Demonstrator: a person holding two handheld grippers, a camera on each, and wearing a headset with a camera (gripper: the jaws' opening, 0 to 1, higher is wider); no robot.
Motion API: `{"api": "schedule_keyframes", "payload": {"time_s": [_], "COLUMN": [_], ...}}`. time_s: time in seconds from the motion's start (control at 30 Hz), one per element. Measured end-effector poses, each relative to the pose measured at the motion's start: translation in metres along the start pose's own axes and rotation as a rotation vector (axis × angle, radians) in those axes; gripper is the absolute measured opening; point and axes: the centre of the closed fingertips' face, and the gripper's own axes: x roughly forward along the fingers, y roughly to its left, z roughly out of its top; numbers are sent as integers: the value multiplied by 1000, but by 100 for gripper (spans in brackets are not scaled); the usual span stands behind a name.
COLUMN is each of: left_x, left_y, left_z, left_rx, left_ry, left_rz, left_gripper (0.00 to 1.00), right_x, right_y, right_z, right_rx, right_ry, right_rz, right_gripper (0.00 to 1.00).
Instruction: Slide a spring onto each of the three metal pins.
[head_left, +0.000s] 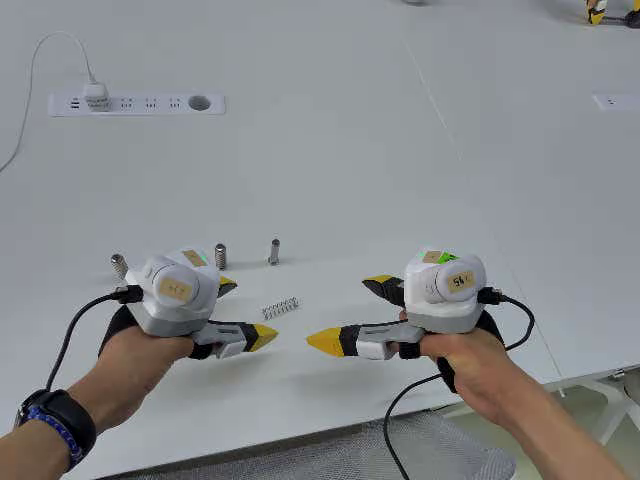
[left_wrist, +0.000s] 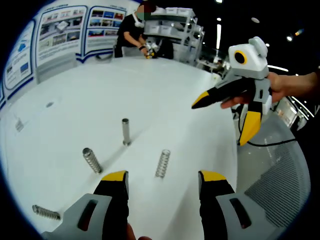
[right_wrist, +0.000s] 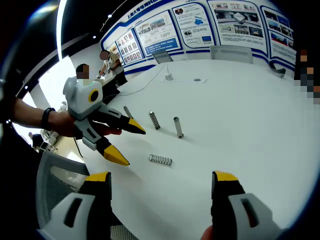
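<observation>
— Spot the loose spring (head_left: 281, 308)?
— Lying flat between left gripper (head_left: 248, 310) and right gripper (head_left: 340, 312), both wide open, empty, near the bare pin (head_left: 274, 250). Probably light, squashy: pinch gently mid-coil

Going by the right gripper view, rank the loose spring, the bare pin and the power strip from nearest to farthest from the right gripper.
1. The loose spring, lying just ahead of the right gripper.
2. The bare pin, upright beyond that spring.
3. The power strip, farthest back.
</observation>
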Motion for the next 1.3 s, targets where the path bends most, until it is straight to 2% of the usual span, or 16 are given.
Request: {"api": "schedule_keyframes", "payload": {"time_s": [0.33,0.43,0.73,1.0,1.1,1.3], "left_x": [22,28,44,45,45,44], "left_y": [-5,-5,-6,-7,-5,2], "left_z": [0,-1,-4,-11,-15,-15], "left_rx": [25,8,47,45,43,53], "left_ry": [22,31,61,78,85,81], "left_rz": [-17,-22,-11,-4,3,37], "left_gripper": [48,42,31,24,22,12], "right_x": [-1,0,-2,-5,-5,-3], "right_y": [2,3,2,0,1,2], "right_z": [-7,-8,-7,-10,-12,-12], "right_rx": [13,15,25,36,40,44], "right_ry": [9,10,1,1,3,4], "right_rz": [6,9,11,5,6,11], "right_gripper": [83,83,82,82,82,82]}}
